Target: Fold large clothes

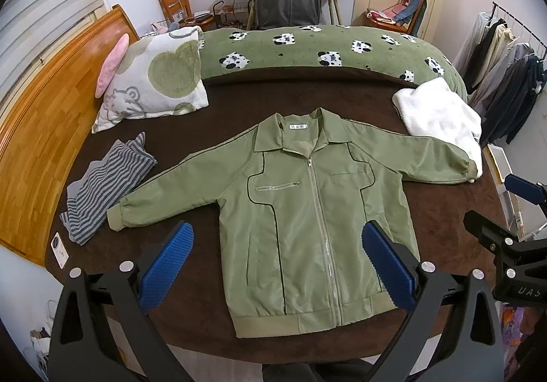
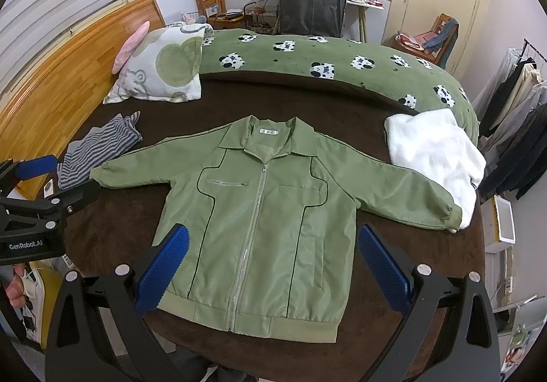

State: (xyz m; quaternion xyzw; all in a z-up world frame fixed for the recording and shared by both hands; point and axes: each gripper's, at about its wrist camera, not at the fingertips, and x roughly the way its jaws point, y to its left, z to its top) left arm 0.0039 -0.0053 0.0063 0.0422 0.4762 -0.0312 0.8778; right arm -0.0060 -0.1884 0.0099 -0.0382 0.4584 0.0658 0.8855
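A light green zip jacket [image 1: 307, 211] lies flat, front up and zipped, on a dark brown bed cover [image 1: 307, 98], sleeves spread to both sides; it also shows in the right wrist view [image 2: 259, 221]. My left gripper [image 1: 277, 262] is open and empty, held above the jacket's lower hem. My right gripper [image 2: 270, 262] is open and empty above the hem too. The right gripper shows at the right edge of the left wrist view [image 1: 512, 221], and the left gripper at the left edge of the right wrist view [image 2: 51, 183].
A folded striped garment [image 1: 106, 183] lies by the jacket's left cuff. A white fleece [image 1: 444, 118] lies under its right sleeve. A pillow [image 1: 154, 77] and a green panda blanket [image 1: 324, 53] lie behind. A wooden headboard [image 1: 51, 115] is left, a clothes rack [image 1: 506, 74] right.
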